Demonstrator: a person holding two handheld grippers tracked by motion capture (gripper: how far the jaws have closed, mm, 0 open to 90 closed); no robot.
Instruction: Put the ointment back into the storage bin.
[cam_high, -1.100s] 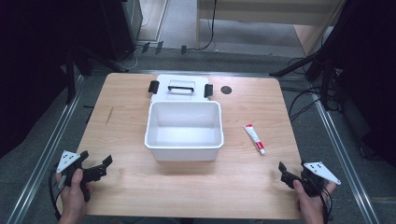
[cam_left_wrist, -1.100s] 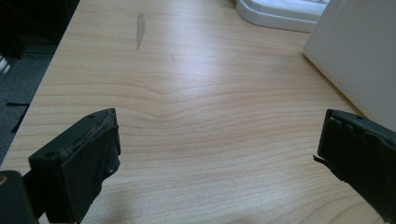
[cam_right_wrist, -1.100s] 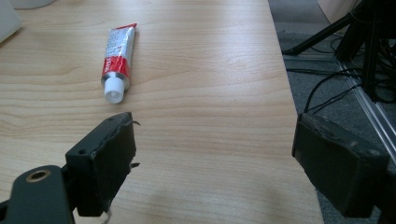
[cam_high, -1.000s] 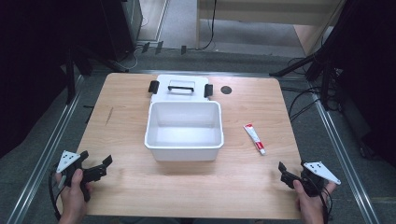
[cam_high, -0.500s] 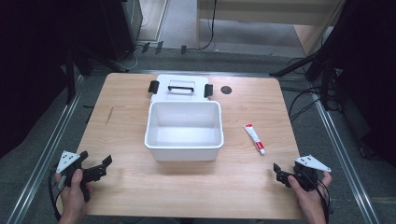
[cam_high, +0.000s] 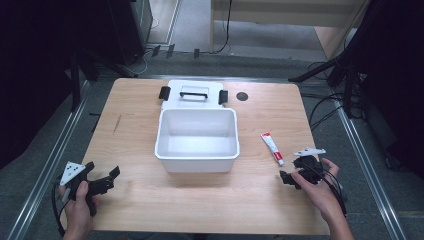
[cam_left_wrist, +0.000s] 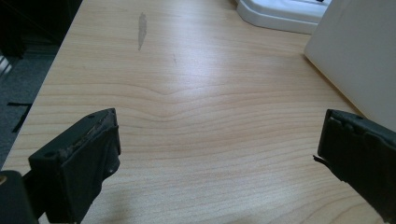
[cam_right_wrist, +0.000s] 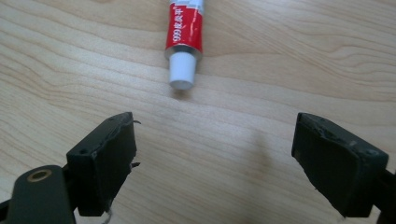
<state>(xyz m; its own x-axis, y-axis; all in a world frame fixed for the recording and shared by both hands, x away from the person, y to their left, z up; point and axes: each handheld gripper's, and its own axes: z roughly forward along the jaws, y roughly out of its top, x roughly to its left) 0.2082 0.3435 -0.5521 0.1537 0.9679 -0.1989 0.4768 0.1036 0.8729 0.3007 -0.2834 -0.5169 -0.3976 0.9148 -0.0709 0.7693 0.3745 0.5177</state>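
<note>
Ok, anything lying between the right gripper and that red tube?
No. In the right gripper view, bare wood is all that separates the open right gripper from the white cap of the red tube. The high view agrees.

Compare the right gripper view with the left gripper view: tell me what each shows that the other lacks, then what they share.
Right gripper view alone: a red-and-white tube lying on the wood, white cap toward the open right gripper, ahead of its jaws and untouched.

Left gripper view alone: the white bin's side wall, the white lid behind it, and a grey scuff.

Both: the wooden table and two spread black jaws.
</note>
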